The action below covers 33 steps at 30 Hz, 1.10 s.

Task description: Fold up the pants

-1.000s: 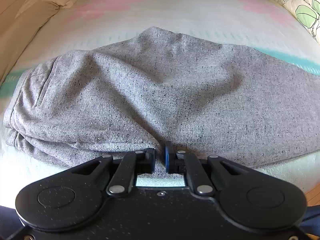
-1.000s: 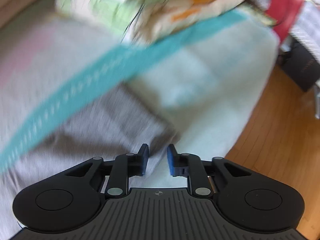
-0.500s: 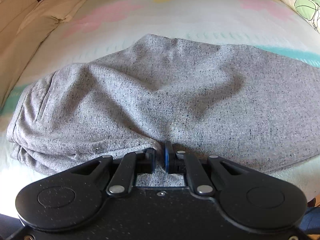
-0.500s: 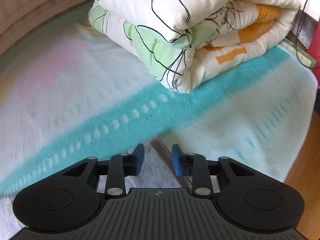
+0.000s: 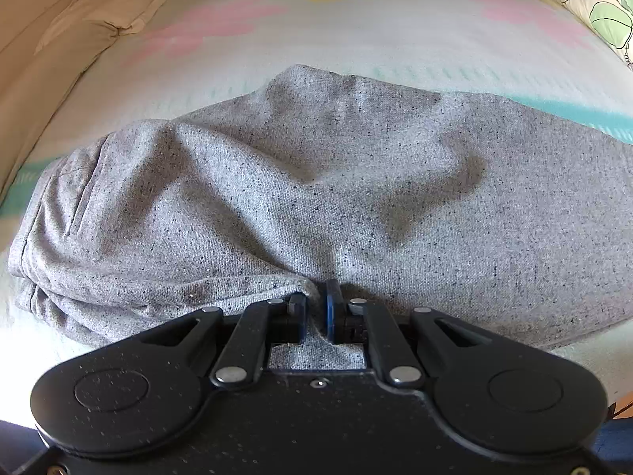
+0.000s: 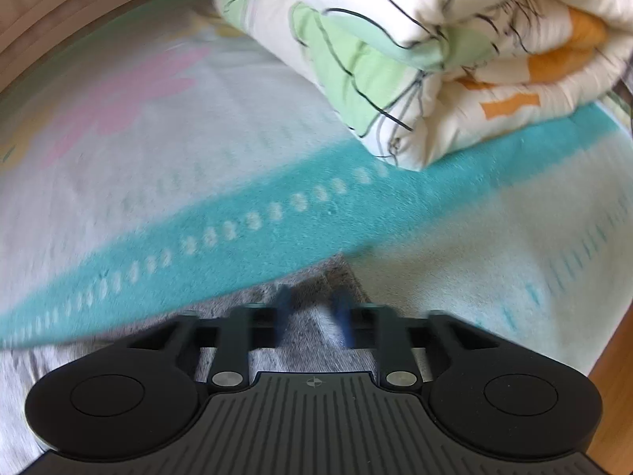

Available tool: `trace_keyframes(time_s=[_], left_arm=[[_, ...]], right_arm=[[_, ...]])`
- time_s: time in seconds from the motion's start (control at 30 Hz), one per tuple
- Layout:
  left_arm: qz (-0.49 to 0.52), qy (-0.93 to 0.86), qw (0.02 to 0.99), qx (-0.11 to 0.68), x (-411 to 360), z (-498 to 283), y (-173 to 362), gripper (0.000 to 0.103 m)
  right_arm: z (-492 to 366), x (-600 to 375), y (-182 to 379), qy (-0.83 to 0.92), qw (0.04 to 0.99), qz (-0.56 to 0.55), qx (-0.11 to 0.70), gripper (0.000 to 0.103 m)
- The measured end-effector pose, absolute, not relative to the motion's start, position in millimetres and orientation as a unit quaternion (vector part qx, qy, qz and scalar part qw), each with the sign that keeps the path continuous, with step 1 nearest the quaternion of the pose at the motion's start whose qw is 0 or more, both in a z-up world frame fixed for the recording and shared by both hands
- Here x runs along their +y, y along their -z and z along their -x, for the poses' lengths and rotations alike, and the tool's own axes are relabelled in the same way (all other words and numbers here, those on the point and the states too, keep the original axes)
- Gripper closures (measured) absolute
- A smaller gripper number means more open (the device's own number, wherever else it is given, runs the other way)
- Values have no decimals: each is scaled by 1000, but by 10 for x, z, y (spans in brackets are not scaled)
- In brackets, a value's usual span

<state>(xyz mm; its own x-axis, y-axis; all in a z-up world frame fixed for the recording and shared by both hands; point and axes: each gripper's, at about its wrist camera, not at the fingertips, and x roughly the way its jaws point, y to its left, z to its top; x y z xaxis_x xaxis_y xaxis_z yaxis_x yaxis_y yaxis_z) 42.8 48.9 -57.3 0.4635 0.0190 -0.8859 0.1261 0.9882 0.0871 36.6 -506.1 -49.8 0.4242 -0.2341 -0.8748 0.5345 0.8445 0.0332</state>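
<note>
Grey speckled pants (image 5: 316, 198) lie across the bed in a loose, wrinkled fold, waistband and pocket at the left. My left gripper (image 5: 315, 308) is shut on a pinch of the near edge, and the cloth bunches up between its blue pads. In the right wrist view, one grey end of the pants (image 6: 332, 277) lies on the teal stripe. My right gripper (image 6: 312, 316) hovers over that corner. Its blurred fingers (image 6: 283, 308) still stand apart and are closing, with a ridge of grey cloth between them.
A pastel bedcover (image 5: 356, 31) with a teal stripe (image 6: 277, 229) covers the bed. A folded floral quilt (image 6: 435, 59) sits just beyond the right gripper. Beige padding (image 5: 59, 39) borders the far left. Wooden floor (image 6: 617, 356) shows past the bed's right edge.
The right gripper swung over the pants' end and settled low on it, its fingers spreading and then narrowing. The left gripper kept its pinch and hardly moved.
</note>
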Motion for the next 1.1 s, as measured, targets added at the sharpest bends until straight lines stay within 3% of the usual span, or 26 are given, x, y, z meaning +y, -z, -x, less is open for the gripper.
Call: trace_keyframes(time_s=[0.4,0.77,0.97,1.1], left_arm=[[-72,34,874,479,467,-286,455,91],[-93,15,862,499,393,-205,570,91],[-93,31,857,505,406,-113,514,89],[-85,48,854,511,472,-65,429,80]], right_arm=[[-300,-5082,177,275,858,-121,417,101],[-547,-4953,567,321,803,-46,499,99],[-573,-4738,159,366,820,-11,440,98],[-564,-4495,-140,327,853,-41,404,98]])
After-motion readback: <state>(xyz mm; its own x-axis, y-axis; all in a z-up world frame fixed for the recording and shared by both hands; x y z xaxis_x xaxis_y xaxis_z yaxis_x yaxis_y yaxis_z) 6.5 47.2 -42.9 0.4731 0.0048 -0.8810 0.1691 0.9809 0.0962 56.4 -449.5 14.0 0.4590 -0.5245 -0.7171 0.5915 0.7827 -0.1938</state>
